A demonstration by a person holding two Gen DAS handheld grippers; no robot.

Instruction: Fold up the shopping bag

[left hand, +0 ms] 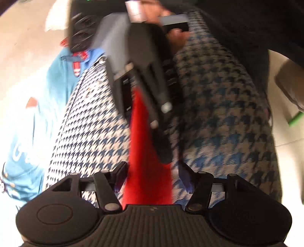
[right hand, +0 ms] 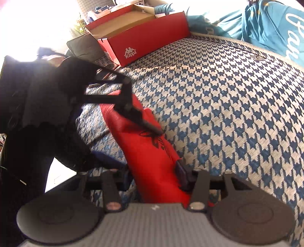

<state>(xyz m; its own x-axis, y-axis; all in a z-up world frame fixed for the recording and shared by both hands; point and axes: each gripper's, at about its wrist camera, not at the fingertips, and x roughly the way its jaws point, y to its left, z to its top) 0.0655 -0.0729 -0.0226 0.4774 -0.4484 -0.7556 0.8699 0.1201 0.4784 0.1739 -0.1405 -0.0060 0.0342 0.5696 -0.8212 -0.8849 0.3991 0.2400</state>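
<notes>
The red shopping bag [left hand: 148, 152] [right hand: 152, 152], bunched into a long narrow strip with black print, lies on a blue-and-white houndstooth cover [right hand: 228, 95]. In the right wrist view my right gripper [right hand: 153, 176] straddles the strip's near end, and both pads press its sides. Farther along the strip, one of my left gripper's fingers [right hand: 144, 121] rests on the printed face. In the blurred left wrist view my left gripper [left hand: 153, 171] has the strip between its fingers, with a slim gap at the right pad. Beyond it, the right gripper's fingers [left hand: 159, 114] flank the red cloth.
An open red Kappa shoebox [right hand: 144, 38] stands at the cover's far edge. A teal garment [right hand: 269, 26] [left hand: 28, 95] lies beside the cover. A person's hand [left hand: 152, 11] holds the right gripper, and dark clothing [right hand: 28, 95] fills the left. Pale floor and a green object [left hand: 296, 118] lie off the cover's edge.
</notes>
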